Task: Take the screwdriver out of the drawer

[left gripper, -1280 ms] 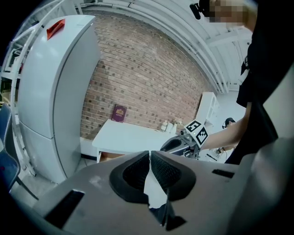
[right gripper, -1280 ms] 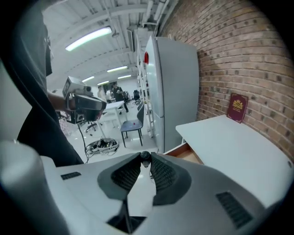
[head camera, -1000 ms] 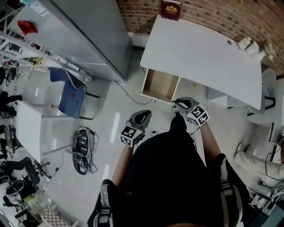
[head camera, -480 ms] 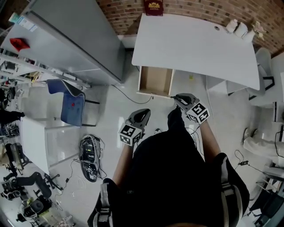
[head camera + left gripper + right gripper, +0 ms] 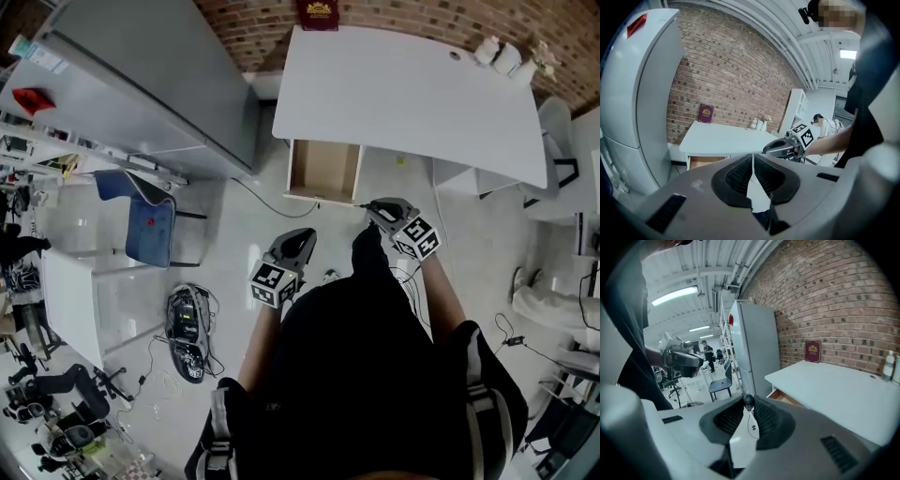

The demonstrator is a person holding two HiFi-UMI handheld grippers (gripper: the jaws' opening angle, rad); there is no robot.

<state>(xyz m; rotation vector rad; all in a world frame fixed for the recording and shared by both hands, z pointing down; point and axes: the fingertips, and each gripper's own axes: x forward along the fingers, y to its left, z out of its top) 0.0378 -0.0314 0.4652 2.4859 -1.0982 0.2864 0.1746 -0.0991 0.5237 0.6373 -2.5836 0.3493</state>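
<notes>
Left gripper: The left gripper (image 5: 300, 239) hangs near the person's body, left of the drawer and nearer than it. Its jaws meet at the tips with nothing between them.
Drawer: One drawer (image 5: 323, 171) stands pulled open under the left end of the white desk (image 5: 412, 94). Its tan floor looks bare from above.
Screwdriver: One screwdriver (image 5: 748, 401) is already out of the drawer, its dark round end pinched at the jaw tips of the right gripper.
Right gripper: The right gripper (image 5: 373, 211) is closed narrowly on the tool, just near and right of the drawer's front right corner.
Key relation: The tool sits in the right gripper itself, with the drawer just to its far left. The right hand is the nearer to both, and the left gripper stays well apart.
Long axis: Only the tool's end shows, seemingly pointing out past the jaw tips. Its true line cannot be settled.
Count: There are two grippers, one screwdriver, one open drawer and one desk. One dark red book (image 5: 318, 14) stands at the desk's far edge.
Stage: The removal looks all but done, with carrying the tool clear probably next.
</notes>
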